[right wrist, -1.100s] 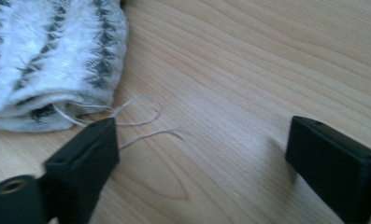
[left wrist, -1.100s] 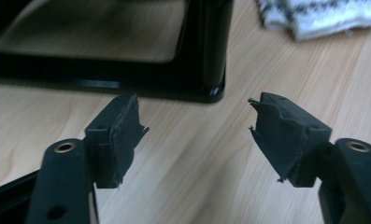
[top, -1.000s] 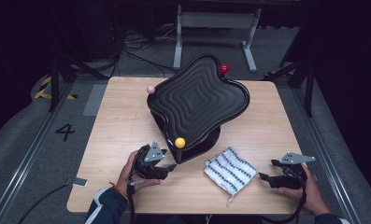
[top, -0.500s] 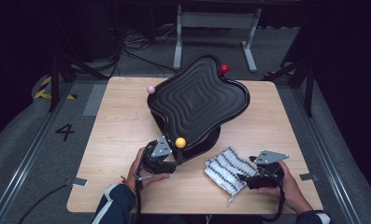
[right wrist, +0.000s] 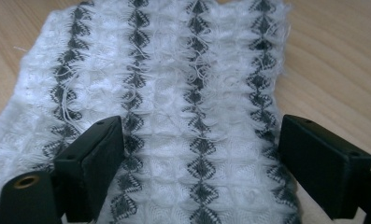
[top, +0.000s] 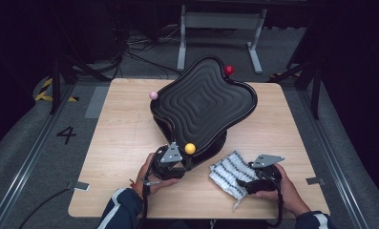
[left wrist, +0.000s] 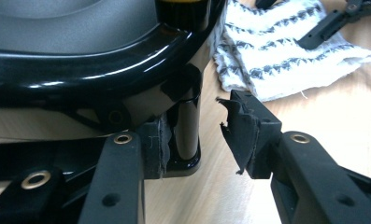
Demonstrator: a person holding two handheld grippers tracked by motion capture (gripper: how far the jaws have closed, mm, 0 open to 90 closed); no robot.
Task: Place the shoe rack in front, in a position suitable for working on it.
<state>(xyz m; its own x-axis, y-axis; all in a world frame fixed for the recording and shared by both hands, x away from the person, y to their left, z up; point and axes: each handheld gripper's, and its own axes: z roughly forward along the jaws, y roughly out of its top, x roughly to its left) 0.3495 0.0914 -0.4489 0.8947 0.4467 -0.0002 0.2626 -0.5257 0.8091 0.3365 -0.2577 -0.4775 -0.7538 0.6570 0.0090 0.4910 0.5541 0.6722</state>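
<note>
A black tray (top: 201, 102) with a rippled top stands tilted on its base in mid-table, with a yellow knob (top: 190, 148) at its near corner. My left gripper (top: 184, 163) reaches under that corner. Its jaws have just been closing around a glossy black post (left wrist: 188, 126); the left pad (left wrist: 156, 144) is beside the post and the right pad (left wrist: 241, 133) is still apart, so my left gripper (left wrist: 197, 133) is open. A white cloth (top: 227, 171) with grey zigzag stripes lies flat at the front. My right gripper (right wrist: 204, 140) has just been opening and straddles the cloth (right wrist: 174, 70) unpinched.
A pink knob (top: 153, 95) and a red knob (top: 229, 70) stick out of the tray's far edges. The wooden table (top: 120, 143) has bare board at the left. My right gripper (top: 247, 179) sits close to the table's front edge.
My right hand has moved left onto the cloth's near edge. My left gripper has crept in under the yellow knob and its jaws have narrowed around the post.
</note>
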